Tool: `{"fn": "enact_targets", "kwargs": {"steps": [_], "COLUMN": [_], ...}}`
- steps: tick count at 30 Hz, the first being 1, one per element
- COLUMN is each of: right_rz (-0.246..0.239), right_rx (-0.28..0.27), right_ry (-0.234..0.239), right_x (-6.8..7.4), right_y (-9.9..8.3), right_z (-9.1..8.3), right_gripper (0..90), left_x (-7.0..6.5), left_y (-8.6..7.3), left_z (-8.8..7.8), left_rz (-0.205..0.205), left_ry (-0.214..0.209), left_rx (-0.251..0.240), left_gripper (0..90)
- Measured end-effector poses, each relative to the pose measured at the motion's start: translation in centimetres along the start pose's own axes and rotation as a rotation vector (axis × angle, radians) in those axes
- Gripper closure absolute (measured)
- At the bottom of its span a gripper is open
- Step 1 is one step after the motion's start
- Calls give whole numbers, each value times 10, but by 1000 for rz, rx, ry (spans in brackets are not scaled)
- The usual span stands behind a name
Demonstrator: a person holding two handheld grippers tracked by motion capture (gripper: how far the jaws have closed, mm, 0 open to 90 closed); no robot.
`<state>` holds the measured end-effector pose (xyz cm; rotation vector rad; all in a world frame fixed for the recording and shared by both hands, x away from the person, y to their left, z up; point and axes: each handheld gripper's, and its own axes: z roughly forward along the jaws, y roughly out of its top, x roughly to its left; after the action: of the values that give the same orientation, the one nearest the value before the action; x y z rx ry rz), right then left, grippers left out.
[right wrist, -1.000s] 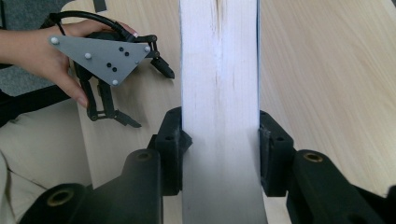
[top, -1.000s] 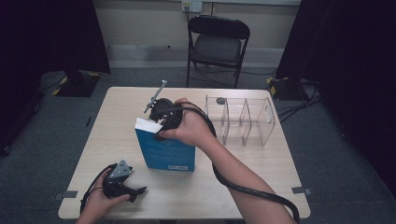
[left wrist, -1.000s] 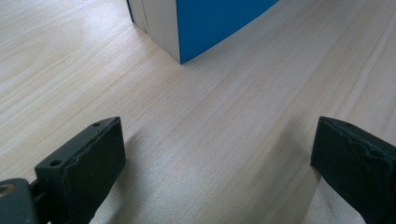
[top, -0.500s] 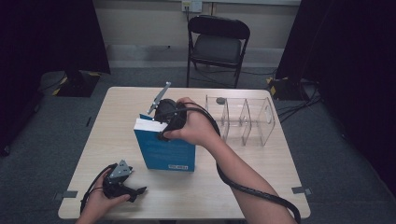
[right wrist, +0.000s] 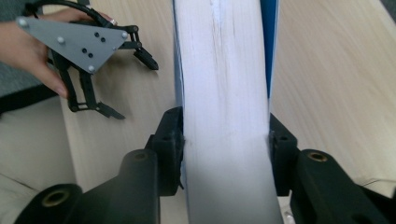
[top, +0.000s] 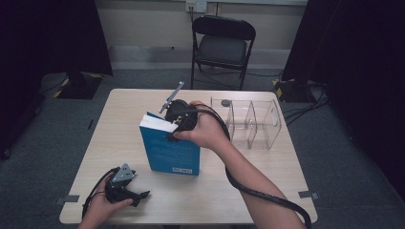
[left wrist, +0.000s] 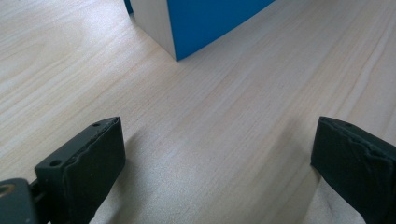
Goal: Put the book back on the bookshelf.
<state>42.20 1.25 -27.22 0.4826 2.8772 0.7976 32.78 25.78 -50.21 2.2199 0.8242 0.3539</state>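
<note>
Step in hand: we judge the blue book (top: 172,153) is being gripped for a lift. It stands upright on its edge mid-bench (top: 119,119), left of the clear divided organiser (top: 253,125). The right claw (right wrist: 224,140) clamps the top of the page block, jaws having just closed in on it. The left claw (left wrist: 215,158) rests agape at the near left, nothing between its jaws. Next (our guess): carry the book right toward the organiser, keeping it vertical so it clears a partition.
</note>
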Motion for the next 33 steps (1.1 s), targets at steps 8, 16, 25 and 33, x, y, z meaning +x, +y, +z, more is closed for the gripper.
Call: {"fn": "enact_targets", "kwargs": {"steps": [8,16,25,33], "right_rz": [78,16,5,18], "right_rx": [13,26,55,70], "right_ry": [-11,-26,-38,-26], "right_x": [6,10,4,0], "right_y": [-3,-3,-13,-17], "right_z": [-4,-5,-5,-3], "right_gripper": [606,528,506,469], "left_x": [0,0,0,0], "left_y": [0,0,0,0], "left_z": [0,0,0,0], "left_rz": [-6,0,-6,2], "left_ry": [0,0,0,-1], "left_rx": [-4,0,-4,0], "left_gripper": [24,24,24,22]}}
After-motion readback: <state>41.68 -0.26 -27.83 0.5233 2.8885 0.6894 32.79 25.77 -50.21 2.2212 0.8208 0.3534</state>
